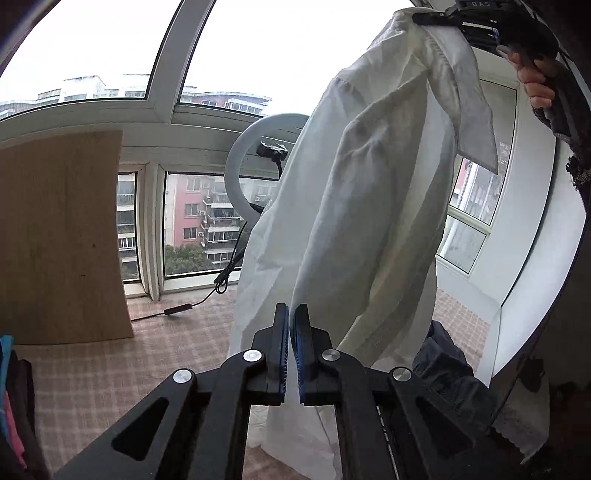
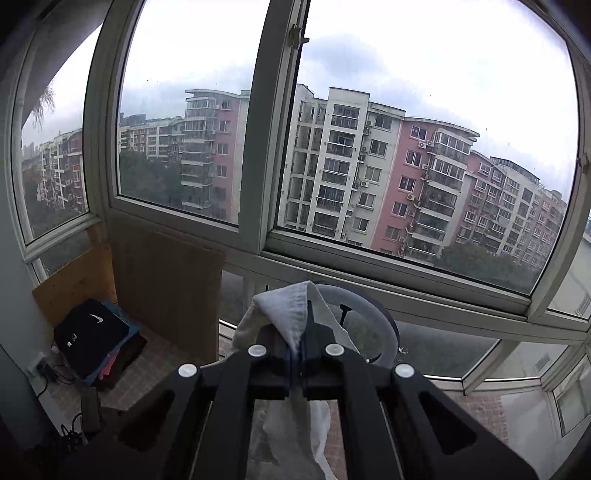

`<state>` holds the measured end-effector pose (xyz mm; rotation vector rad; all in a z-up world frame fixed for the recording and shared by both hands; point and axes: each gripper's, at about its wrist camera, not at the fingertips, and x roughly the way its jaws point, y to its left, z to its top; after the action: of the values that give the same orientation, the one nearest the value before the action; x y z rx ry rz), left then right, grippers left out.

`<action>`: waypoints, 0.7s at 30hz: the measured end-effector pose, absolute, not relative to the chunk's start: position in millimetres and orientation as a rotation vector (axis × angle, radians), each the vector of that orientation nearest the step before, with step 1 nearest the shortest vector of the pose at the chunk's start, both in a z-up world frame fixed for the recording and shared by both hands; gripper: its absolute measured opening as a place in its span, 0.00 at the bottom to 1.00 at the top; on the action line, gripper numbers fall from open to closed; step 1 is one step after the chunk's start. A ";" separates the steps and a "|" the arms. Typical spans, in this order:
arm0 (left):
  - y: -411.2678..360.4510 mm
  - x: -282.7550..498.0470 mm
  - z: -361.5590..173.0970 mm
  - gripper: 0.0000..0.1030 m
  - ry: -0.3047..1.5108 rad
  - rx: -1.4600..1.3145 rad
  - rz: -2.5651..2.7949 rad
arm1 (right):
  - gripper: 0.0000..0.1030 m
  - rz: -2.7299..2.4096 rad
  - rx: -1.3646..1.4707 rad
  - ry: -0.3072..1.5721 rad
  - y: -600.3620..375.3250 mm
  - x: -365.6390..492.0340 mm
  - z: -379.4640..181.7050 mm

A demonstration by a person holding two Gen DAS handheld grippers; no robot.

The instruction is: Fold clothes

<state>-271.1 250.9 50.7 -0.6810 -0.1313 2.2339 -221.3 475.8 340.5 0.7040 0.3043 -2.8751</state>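
White crumpled cotton shirt hangs limp, collar pinched in R gripper; L gripper slightly apart at hem, grip unclear; ring light behind at 11 o'clock

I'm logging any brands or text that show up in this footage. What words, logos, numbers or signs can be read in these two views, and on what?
"DAS": pale letters, partly cut off, on the right gripper body at the top of the left wrist view.
Swoosh logo, no words: on the black folded garment on the floor.
Small white mark on the same garment: too small to read.
White shirt: no print visible.
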 end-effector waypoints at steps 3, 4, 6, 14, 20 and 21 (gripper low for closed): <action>254.1 -262.8 41.3 0.56 -0.086 -0.636 2.234 | 0.03 -2.862 0.699 0.297 483.3 -207.0 339.4; 257.7 -257.4 39.8 0.61 -0.052 -0.608 2.231 | 0.03 -2.858 0.699 0.296 485.7 -202.3 341.4; 269.0 -247.9 37.1 0.70 0.022 -0.565 2.214 | 0.03 -2.851 0.700 0.299 489.8 -193.1 344.2; 305.6 -241.8 13.0 0.70 0.124 -0.601 2.083 | 0.03 -2.881 0.737 0.320 497.9 -183.5 344.7; 304.7 -256.7 -14.6 0.13 0.104 -0.732 2.016 | 0.03 -2.921 0.755 0.260 520.4 -178.5 340.5; 306.3 -258.7 -15.4 0.01 0.107 -0.742 2.009 | 0.03 -2.929 0.756 0.253 522.6 -178.0 339.8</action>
<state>-258.7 306.3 -15.4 -0.7419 0.1067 2.0093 -178.0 522.6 339.8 0.7557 0.2532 -2.9292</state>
